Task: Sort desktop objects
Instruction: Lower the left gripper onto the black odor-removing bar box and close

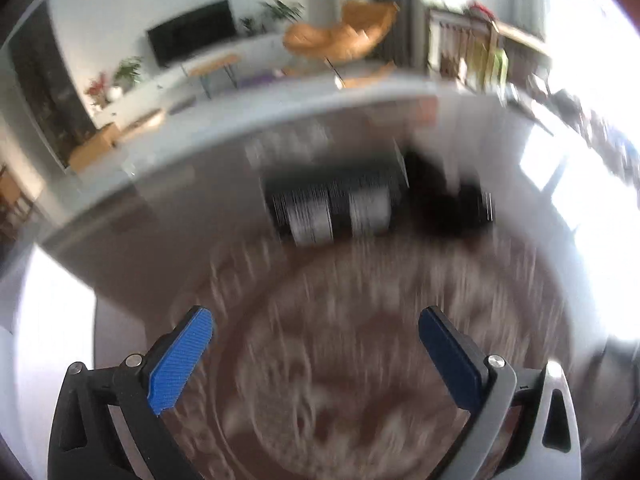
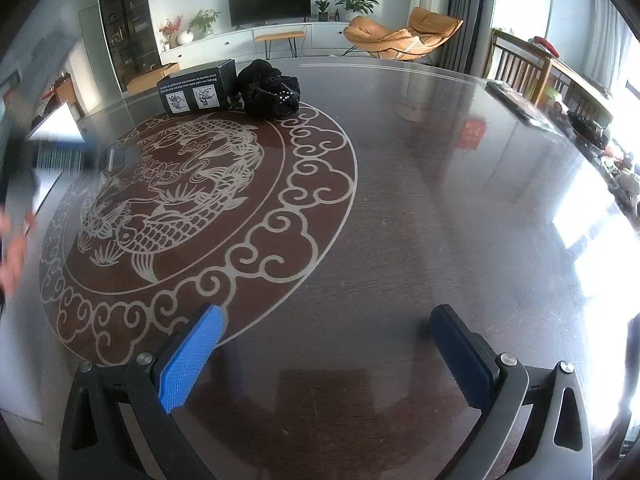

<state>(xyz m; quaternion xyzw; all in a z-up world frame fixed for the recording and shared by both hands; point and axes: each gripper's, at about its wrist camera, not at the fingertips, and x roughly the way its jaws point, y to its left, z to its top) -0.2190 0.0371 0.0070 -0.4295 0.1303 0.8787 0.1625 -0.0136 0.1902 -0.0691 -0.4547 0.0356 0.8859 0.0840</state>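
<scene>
A black box [image 2: 197, 90] with white picture labels lies on the far left part of the dark table [image 2: 440, 200]. A crumpled black cloth [image 2: 270, 90] lies touching its right side. In the blurred left wrist view the box [image 1: 332, 204] and the cloth [image 1: 444, 200] sit ahead of my left gripper [image 1: 316, 332], which is open and empty above the round fish pattern. My right gripper [image 2: 326, 328] is open and empty, low over the near table, well short of both. The left gripper shows as a blur at the left edge of the right wrist view [image 2: 24, 168].
A round fish and cloud pattern [image 2: 192, 216] covers the table's left half. Dark flat items [image 2: 520, 104] and clutter lie along the far right edge. Behind the table are a TV [image 2: 269, 2], an orange lounge chair [image 2: 400, 34] and wooden chairs [image 2: 520, 68].
</scene>
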